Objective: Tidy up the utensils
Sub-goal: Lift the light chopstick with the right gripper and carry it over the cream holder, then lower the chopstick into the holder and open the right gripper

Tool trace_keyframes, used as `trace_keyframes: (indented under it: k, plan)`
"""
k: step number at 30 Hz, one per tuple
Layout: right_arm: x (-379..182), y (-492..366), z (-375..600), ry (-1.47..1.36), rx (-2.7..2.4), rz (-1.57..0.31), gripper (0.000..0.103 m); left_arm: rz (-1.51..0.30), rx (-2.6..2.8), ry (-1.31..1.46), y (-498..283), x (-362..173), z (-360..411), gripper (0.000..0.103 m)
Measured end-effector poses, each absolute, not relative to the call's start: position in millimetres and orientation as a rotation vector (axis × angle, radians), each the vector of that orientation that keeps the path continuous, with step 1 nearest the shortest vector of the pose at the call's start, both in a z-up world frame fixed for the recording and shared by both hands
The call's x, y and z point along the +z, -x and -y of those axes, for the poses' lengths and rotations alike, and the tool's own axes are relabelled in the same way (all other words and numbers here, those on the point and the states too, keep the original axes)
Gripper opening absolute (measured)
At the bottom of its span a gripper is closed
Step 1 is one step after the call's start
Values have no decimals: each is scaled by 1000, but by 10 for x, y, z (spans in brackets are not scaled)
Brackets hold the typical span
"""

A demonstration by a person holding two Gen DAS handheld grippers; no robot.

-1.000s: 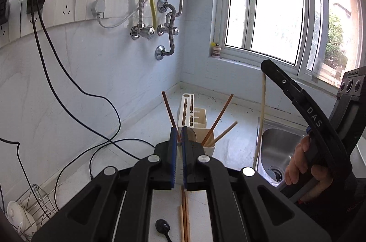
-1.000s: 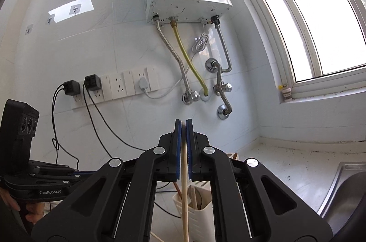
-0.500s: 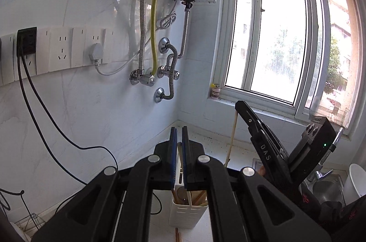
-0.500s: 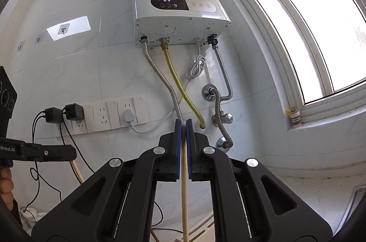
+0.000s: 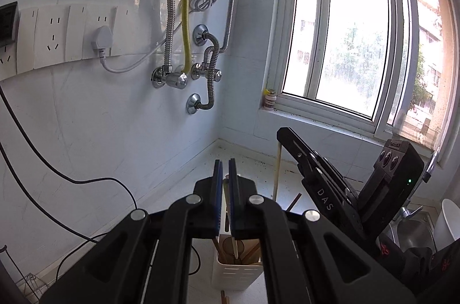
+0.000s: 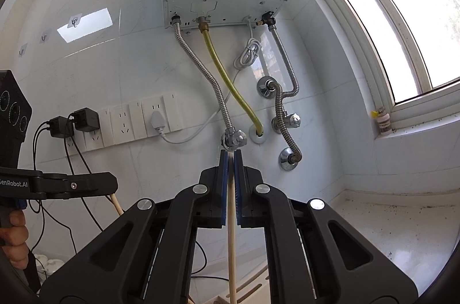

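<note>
Two pale wooden chopsticks are in play here, one per hand, and both hang upright over the white slotted plastic utensil holder [image 5: 237, 269] that sits on the white stone table [image 5: 253, 160] near its back corner, by the wall and the window.

Our left tongs [image 5: 225, 169] are pressed together on a pale chopstick [image 5: 235, 249], whose lower tip already pokes down into the holder's mouth among the darker brown sticks [image 5: 221, 252] stored there. We'd guess we're holding it by the top so it drops in straight instead of catching the rim.

Our right tongs [image 6: 230, 157] are also pinched shut, on a long light wooden chopstick [image 6: 231, 246] that runs down between the blue pads [image 6: 223, 174] and out the bottom of the view. In the left camera the same stick [image 5: 277, 171] hangs just right of the holder and looks higher, probably waiting its turn so the two don't clash at the opening.

A couple more brown sticks [image 5: 223, 298] lie on the table in front of the holder, so sorting looks partway done. The steel sink [image 5: 414, 232] is off to the right edge.
</note>
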State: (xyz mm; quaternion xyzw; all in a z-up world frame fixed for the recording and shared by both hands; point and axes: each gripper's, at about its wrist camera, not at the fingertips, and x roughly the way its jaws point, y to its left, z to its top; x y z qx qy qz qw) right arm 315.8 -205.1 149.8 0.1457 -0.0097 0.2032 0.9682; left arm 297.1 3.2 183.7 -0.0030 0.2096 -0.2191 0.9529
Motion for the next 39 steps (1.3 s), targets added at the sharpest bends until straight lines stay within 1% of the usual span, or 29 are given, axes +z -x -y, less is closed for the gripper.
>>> trace_keyframes:
  k: [14,22,23,24,25,26,35,39]
  plan:
    - [1332,-3023,2088,-236,455,-145,7,-504,-434,-11,-2966,1553,55,4]
    - [1349,-2780,2267,-230,432,-161,7,-521,-412,4,-2881,1461,28,5]
    - [1354,-2745,2289,-228,423,-162,9,-521,-405,6,-2868,1449,24,7]
    - [1352,-2704,2316,-231,423,-164,21,-520,-392,9,-2854,1432,22,15]
    - [1347,-2660,2345,-239,421,-164,28,-521,-379,10,-2838,1408,17,21]
    - [1337,-2613,2374,-247,416,-161,31,-526,-372,16,-2823,1387,10,21]
    - [1227,-2269,2423,-235,425,-216,31,-484,-331,80,-2353,1318,-164,24]
    - [1131,-2153,2364,-216,427,-268,31,-497,-304,65,-2068,1233,-272,32]
